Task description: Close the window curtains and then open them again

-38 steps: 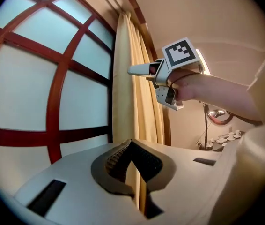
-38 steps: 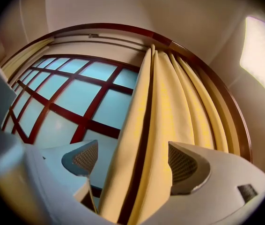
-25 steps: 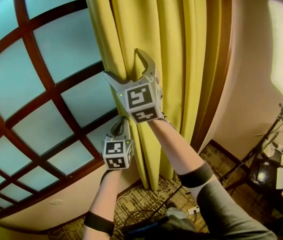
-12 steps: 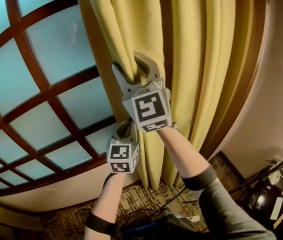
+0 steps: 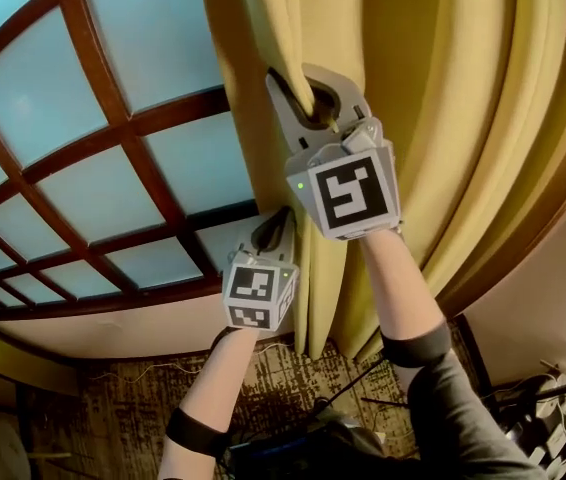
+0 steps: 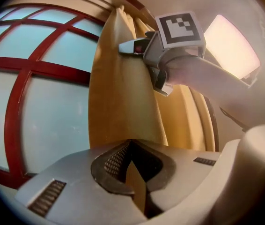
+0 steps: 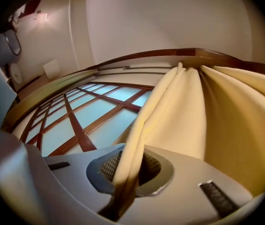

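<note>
Both hold the yellow curtain (image 5: 443, 118) at its free edge: left gripper (image 5: 279, 218) clamped shut low, right gripper (image 5: 308, 86) closing on a fold above.

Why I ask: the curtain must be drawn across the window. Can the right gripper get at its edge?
Yes, it seems so: the right gripper has a fold at the edge of the curtain between its closing jaws, with nothing in the way.
</note>
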The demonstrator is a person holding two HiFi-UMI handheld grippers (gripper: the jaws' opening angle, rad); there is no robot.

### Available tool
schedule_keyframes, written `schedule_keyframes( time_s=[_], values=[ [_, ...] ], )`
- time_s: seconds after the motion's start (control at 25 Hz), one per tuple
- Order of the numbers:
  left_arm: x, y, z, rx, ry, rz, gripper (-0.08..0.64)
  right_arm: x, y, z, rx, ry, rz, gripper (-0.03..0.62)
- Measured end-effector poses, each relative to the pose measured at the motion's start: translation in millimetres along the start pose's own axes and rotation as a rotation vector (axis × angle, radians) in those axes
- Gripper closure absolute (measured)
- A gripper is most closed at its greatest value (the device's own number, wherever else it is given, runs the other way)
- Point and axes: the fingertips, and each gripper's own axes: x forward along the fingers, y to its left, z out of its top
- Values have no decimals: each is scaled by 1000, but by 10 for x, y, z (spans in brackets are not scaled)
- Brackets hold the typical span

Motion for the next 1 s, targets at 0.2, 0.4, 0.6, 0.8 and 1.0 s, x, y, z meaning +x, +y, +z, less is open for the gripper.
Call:
schedule_keyframes(
  time_s=[0.2,0.4,0.6,0.8,1.0],
  values=[
    [-253,522,-150,-18,6,39,557,374,537,121,-140,-10,75,555],
    [-463,829,-82,-52,-13,93,557,528,842,415,-278,-64,153,552],
    [-760,1218,-35,-55,-27,136,557,838,1229,674,-327,-102,211,551],
    [-1112,1671,47,-59,-59,198,557,1153,1652,996,-382,-152,260,552],
    [-1506,2081,177,-68,-83,256,557,1434,2026,1385,-413,-188,292,552]
  ],
)
